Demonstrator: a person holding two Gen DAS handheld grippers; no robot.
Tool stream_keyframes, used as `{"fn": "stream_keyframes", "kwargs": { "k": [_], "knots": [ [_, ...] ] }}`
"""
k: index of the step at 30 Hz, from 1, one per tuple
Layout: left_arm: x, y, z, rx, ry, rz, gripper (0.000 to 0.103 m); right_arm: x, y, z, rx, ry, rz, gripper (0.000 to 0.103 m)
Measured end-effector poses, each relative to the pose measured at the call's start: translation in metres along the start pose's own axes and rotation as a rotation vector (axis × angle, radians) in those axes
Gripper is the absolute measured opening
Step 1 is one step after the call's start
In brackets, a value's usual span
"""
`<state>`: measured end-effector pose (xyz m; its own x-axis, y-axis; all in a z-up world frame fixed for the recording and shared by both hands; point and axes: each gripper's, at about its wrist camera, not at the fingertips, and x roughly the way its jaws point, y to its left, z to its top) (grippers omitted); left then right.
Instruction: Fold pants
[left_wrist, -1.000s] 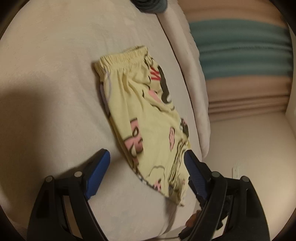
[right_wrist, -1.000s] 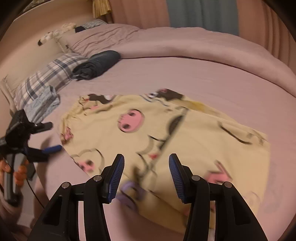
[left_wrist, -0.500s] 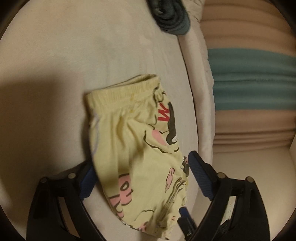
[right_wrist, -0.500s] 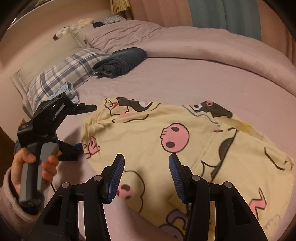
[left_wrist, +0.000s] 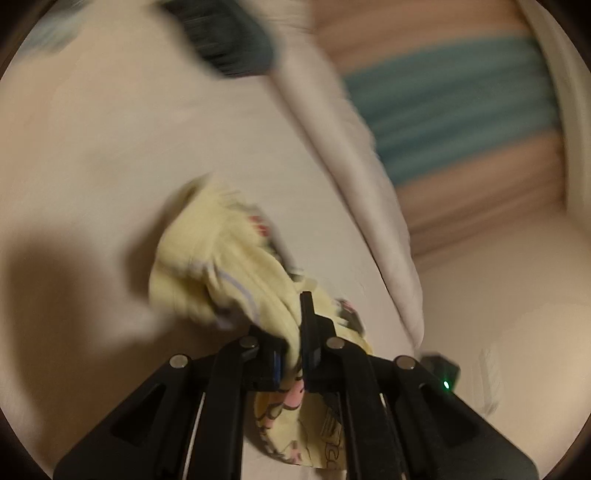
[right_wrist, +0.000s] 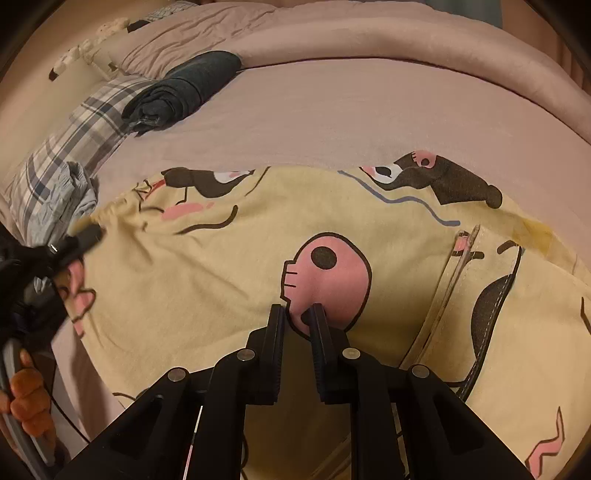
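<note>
Having closed, both claws now pinch the pants.

Yellow cartoon-print pants lie spread on the bed, one edge seemingly bunched.

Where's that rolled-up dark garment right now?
In the right wrist view the rolled dark garment lies upper left on the bed, against the plaid pillow, beyond the yellow pants.

A bed covered in a mauve sheet is filling the room. A plaid pillow is lying at its head, a rolled dark garment resting beside it. A rolled duvet is running along the far edge. Striped curtains are hanging beyond. Warm, dim light is falling throughout.
</note>
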<state>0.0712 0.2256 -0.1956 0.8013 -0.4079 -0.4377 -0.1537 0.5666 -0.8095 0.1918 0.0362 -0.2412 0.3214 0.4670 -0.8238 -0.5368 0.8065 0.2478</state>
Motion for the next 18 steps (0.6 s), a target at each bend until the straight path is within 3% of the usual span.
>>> {"fn": "stream_keyframes", "kwargs": {
  "k": [3,7,9,11,13,15,16,18],
  "knots": [
    [0.011,-0.048,-0.009,0.185,0.04,-0.053,0.006,-0.011,-0.026,-0.003,0.138,-0.02,0.154,0.018],
    [0.027,-0.121,-0.046,0.532,0.135,-0.105,0.006,-0.036,-0.101,-0.029,0.565,-0.121,0.502,0.018],
    [0.041,-0.149,-0.079,0.711,0.205,-0.11,0.006,-0.049,-0.143,-0.051,0.782,-0.207,0.689,0.027],
    [0.061,-0.164,-0.109,0.829,0.272,-0.083,0.007,-0.061,-0.173,-0.071,0.898,-0.269,0.796,0.053],
    [0.088,-0.173,-0.147,0.961,0.364,-0.037,0.007,-0.069,-0.196,-0.089,0.974,-0.28,0.854,0.064],
    [0.111,-0.175,-0.185,1.085,0.446,0.012,0.008,-0.076,-0.212,-0.107,1.026,-0.295,0.865,0.067],
    [0.121,-0.176,-0.215,1.209,0.495,0.046,0.011,-0.078,-0.218,-0.113,1.032,-0.276,0.845,0.071],
    [0.129,-0.173,-0.243,1.378,0.501,0.106,0.021,-0.079,-0.223,-0.118,1.041,-0.21,0.809,0.071]
  ]
}}
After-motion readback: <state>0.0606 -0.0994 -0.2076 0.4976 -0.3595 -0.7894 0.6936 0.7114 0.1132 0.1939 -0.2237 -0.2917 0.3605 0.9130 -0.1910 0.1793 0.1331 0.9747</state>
